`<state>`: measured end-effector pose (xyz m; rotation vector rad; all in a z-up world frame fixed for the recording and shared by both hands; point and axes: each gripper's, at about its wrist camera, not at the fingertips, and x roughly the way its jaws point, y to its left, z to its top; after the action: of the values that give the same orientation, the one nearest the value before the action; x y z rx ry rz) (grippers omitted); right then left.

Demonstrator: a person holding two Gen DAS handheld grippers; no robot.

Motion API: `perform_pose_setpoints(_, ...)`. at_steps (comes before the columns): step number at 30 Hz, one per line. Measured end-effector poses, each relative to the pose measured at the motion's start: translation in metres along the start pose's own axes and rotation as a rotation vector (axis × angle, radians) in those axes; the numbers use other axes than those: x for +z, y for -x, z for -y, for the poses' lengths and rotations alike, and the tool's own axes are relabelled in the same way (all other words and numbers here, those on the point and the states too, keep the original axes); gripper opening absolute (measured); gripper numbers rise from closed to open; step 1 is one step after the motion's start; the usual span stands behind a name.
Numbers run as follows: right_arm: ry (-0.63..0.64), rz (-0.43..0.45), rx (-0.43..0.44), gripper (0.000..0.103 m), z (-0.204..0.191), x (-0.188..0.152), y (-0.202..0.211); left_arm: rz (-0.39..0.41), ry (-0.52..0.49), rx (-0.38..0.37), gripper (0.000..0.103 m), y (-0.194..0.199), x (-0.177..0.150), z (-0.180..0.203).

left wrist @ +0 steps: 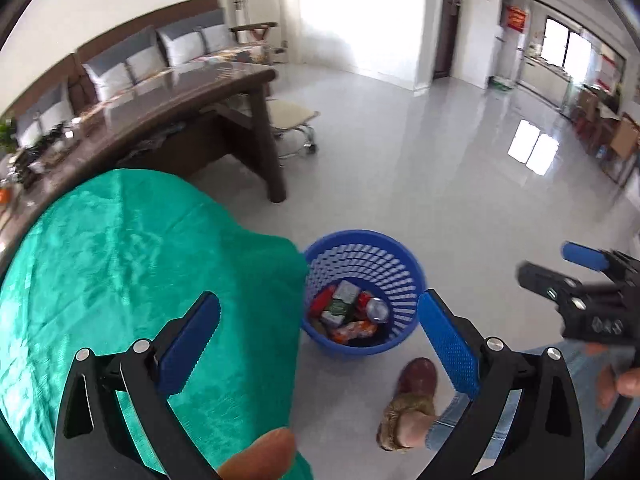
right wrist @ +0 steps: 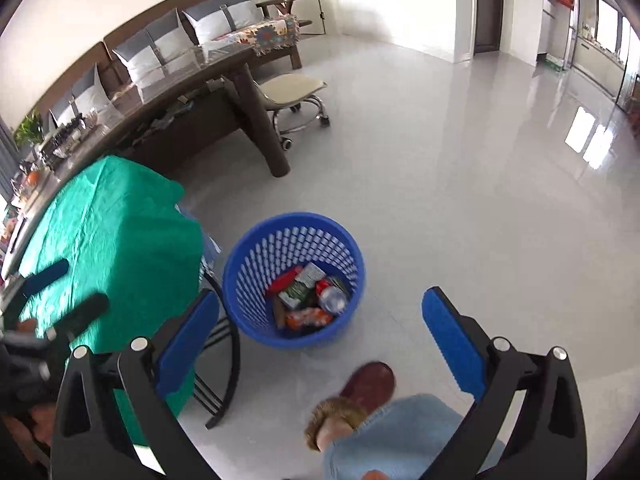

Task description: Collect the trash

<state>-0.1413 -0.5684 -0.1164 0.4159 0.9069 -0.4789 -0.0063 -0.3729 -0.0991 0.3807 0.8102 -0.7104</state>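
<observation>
Both the left gripper (left wrist: 320, 344) and right gripper (right wrist: 320, 340) are spread wide and empty, with the trash (right wrist: 310, 300) inside the blue basket (right wrist: 248, 256) on the floor, below and between their fingers.

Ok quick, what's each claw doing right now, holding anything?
Left claw: open wide, holding nothing.
Right claw: open wide, holding nothing.
The wrappers and bottle lie in the blue waste basket.
</observation>
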Motion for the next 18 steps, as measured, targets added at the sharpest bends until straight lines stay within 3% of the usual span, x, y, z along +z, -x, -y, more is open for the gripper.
perform_pose_setpoints(4,0.056,-0.018,0.005,0.098,-0.016,-0.008,0.011,-0.041,0.053,-0.029,0.098,0.004,0.004,-0.01)
perform_pose_setpoints(18,0.072,-0.061,-0.013,0.098,-0.033,-0.023,0.015,-0.087,0.044,-0.023,0.098,0.003,0.0,-0.018)
